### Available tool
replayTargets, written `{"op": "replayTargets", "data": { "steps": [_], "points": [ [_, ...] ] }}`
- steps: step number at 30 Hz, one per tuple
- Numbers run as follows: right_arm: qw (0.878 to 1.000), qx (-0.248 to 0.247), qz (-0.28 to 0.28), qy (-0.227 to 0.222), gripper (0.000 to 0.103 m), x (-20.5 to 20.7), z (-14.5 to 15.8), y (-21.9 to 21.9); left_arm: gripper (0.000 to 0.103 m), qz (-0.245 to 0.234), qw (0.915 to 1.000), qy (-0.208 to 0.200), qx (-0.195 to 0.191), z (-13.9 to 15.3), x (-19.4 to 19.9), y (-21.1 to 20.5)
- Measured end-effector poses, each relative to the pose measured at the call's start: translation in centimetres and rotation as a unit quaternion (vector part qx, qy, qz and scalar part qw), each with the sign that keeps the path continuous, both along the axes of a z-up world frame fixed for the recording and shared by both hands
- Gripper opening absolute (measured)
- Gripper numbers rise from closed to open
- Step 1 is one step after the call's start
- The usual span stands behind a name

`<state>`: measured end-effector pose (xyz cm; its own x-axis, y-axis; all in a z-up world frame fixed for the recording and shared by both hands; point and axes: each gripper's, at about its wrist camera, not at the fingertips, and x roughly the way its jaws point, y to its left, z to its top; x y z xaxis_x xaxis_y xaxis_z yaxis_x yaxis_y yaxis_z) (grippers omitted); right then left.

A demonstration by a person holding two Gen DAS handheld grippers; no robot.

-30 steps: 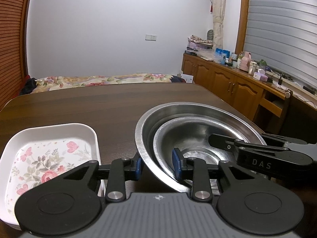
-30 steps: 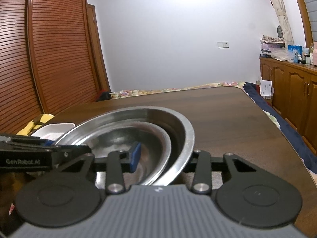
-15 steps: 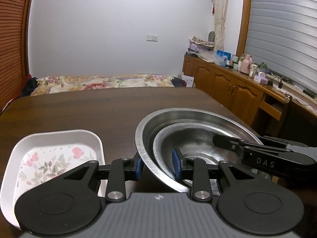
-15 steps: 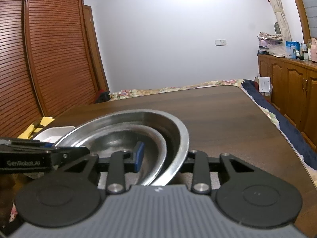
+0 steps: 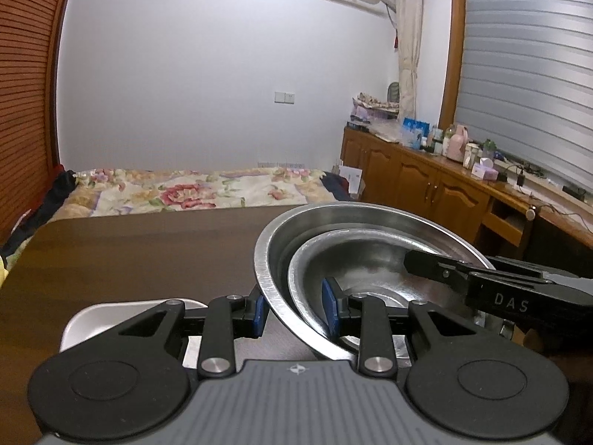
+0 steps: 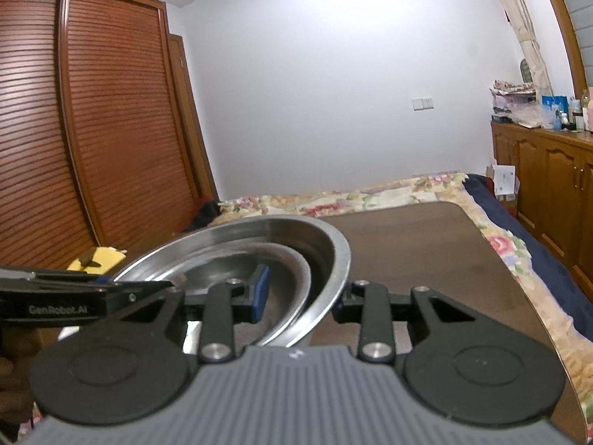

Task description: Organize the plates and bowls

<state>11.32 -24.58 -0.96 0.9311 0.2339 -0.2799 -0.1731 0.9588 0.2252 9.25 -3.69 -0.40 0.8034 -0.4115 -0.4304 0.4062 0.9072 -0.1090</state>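
We have raised the steel bowls (image 5: 355, 244) off the table (image 5: 129, 256); the tray (image 5: 89, 319) now sits lower. Left gripper (image 5: 292, 309) and right gripper (image 6: 302, 293) each clamp opposite rims of the shiny nested pair, held above the table.

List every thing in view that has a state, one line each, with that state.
Large stainless steel bowl: gripped on opposite rims, tilted, above the table.
Smaller steel bowl: nested inside the large one.
Left gripper: jaws clamped over the nested bowls' rims.
Right gripper: jaws clamped over the opposite rims.
White rectangular tray: lying on the table, mostly hidden.
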Motion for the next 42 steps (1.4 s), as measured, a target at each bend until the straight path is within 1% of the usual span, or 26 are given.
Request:
{"op": "replayTargets", "data": {
  "steps": [11, 28, 36, 42],
  "points": [
    [1.0, 0.006, 0.018, -0.007, 0.035, 0.6, 0.9, 1.6, 0.032, 0.018, 0.9998, -0.007, 0.001, 1.0, -0.4, 2.9],
    [0.998, -0.004, 0.07, -0.006, 0.035, 1.1, 1.8, 6.4, 0.032, 0.059, 0.9982, -0.007, -0.003, 1.5, -0.7, 7.7],
    [0.996, -0.013, 0.088, 0.0, 0.035, 1.5, 2.1, 8.3, 0.032, 0.074, 0.9972, -0.003, -0.006, 1.0, -1.0, 9.4],
    [0.995, -0.027, 0.1, 0.008, 0.035, 1.9, 1.7, 9.7, 0.032, 0.085, 0.9961, 0.019, -0.013, -0.5, -0.8, 10.8]
  ]
}}
